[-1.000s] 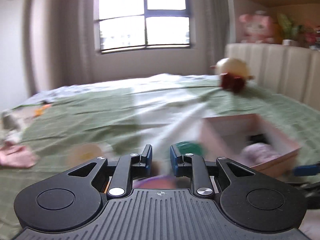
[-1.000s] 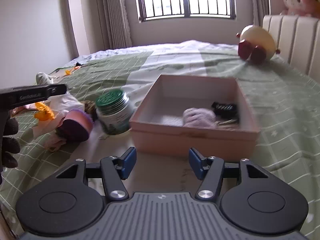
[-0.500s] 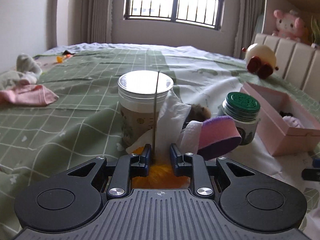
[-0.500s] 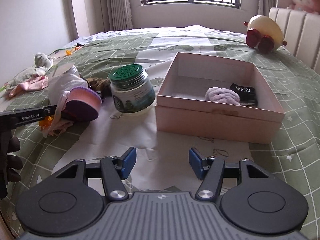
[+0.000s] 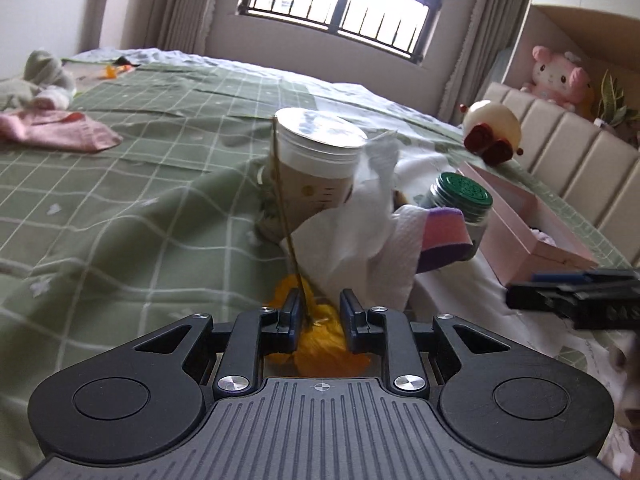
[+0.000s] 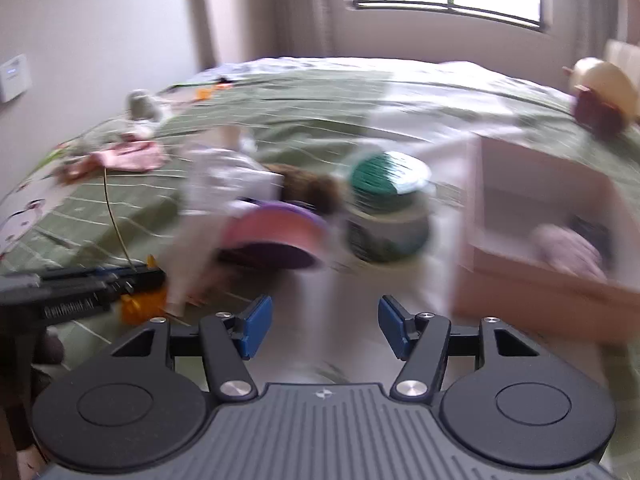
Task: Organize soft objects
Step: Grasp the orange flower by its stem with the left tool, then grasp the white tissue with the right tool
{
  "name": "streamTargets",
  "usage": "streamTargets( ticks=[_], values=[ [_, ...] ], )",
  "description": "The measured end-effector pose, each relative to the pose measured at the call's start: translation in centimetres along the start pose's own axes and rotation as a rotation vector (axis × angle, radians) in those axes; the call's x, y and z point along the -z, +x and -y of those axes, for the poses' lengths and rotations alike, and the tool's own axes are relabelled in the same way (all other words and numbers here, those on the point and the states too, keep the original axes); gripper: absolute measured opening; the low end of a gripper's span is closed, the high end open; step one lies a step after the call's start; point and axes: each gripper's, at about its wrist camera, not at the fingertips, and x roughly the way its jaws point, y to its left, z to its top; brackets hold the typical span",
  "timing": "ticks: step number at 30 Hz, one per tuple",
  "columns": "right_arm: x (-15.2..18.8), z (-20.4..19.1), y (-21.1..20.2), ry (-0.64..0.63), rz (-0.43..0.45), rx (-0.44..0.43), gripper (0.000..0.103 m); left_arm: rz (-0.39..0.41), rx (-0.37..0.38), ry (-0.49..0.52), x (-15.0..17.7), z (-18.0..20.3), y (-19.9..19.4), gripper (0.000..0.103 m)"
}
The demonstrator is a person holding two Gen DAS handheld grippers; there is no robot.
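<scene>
My left gripper (image 5: pixel 319 310) is low over an orange fluffy object (image 5: pixel 320 340) on the bed; its jaws stand narrowly apart around it and a thin stalk (image 5: pixel 282 200) rising from it. Whether they grip it is unclear. White tissue (image 5: pixel 360 240) and a pink-purple sponge (image 5: pixel 442 240) lie just beyond. My right gripper (image 6: pixel 320 326) is open and empty, hovering before the sponge (image 6: pixel 276 236). The pink box (image 5: pixel 528 228) at the right holds a lilac soft item (image 6: pixel 568 248). The right wrist view is blurred.
A white-lidded cup (image 5: pixel 316 168) and a green-lidded jar (image 5: pixel 460 200) stand behind the tissue. A pink cloth (image 5: pixel 56 132) and a grey plush (image 5: pixel 44 76) lie far left. A round cream toy (image 5: pixel 492 132) sits near the headboard (image 5: pixel 568 148).
My left gripper has moved closer and lower onto the orange object. My right gripper has swung left toward the sponge, blurring its view.
</scene>
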Motion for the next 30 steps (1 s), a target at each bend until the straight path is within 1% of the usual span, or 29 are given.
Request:
streamTargets(
  ticks=[2, 3, 5, 6, 9, 11, 13, 17, 20, 24, 27, 28, 29, 30],
  values=[
    [-1.1, -1.3, 0.8, -0.032, 0.023, 0.008, 0.06, 0.003, 0.014, -0.009, 0.0, -0.7, -0.7, 0.024],
    [-1.8, -1.9, 1.1, -0.046, 0.048, 0.021, 0.06, 0.005, 0.021, -0.011, 0.1, -1.0, -1.2, 0.024],
    [-3.3, -2.2, 1.6, -0.046, 0.096, 0.034, 0.06, 0.013, 0.027, -0.014, 0.1, -1.4, -2.0, 0.024],
    [-4.1, -2.3, 2.0, -0.039, 0.106, 0.034, 0.06, 0.019, 0.032, -0.018, 0.1, -1.6, -2.3, 0.024],
    [-6.3, -2.4, 3.4, -0.013, 0.083, 0.002, 0.06, 0.044, 0.071, -0.067, 0.0, -2.7, -3.1, 0.024],
    [-6.7, -2.5, 3.8, -0.014, 0.065, -0.003, 0.06, 0.058, 0.101, -0.113, 0.0, -3.6, -3.4, 0.024],
    [-6.0, -2.8, 3.3, -0.048, 0.072, -0.01, 0.06, 0.06, 0.12, -0.136, 0.0, -4.3, -3.4, 0.024],
    [-3.8, -3.7, 1.8, -0.146, 0.079, -0.042, 0.06, 0.037, 0.12, -0.173, 0.2, -4.9, -2.7, 0.022],
    [-3.3, -4.9, 1.2, -0.184, 0.077, -0.064, 0.061, 0.029, 0.117, -0.197, 0.4, -5.0, -2.2, 0.021],
    [-5.1, -7.3, 2.4, -0.215, 0.068, -0.07, 0.065, 0.036, 0.108, -0.186, 0.4, -4.8, -2.3, 0.02],
    [-7.1, -8.7, 5.8, -0.222, -0.018, -0.053, 0.065, 0.044, 0.1, -0.161, 0.0, -4.8, -2.5, 0.019],
    [-7.7, -8.8, 7.0, -0.214, -0.058, -0.046, 0.057, 0.047, 0.1, -0.157, -0.2, -4.9, -2.5, 0.019],
    [-8.2, -8.8, 8.0, -0.213, -0.094, -0.034, 0.033, 0.052, 0.101, -0.154, -0.7, -5.0, -2.5, 0.019],
    [-8.6, -8.7, 8.4, -0.221, -0.112, -0.024, 0.02, 0.058, 0.103, -0.149, -1.2, -5.1, -2.6, 0.019]
  ],
)
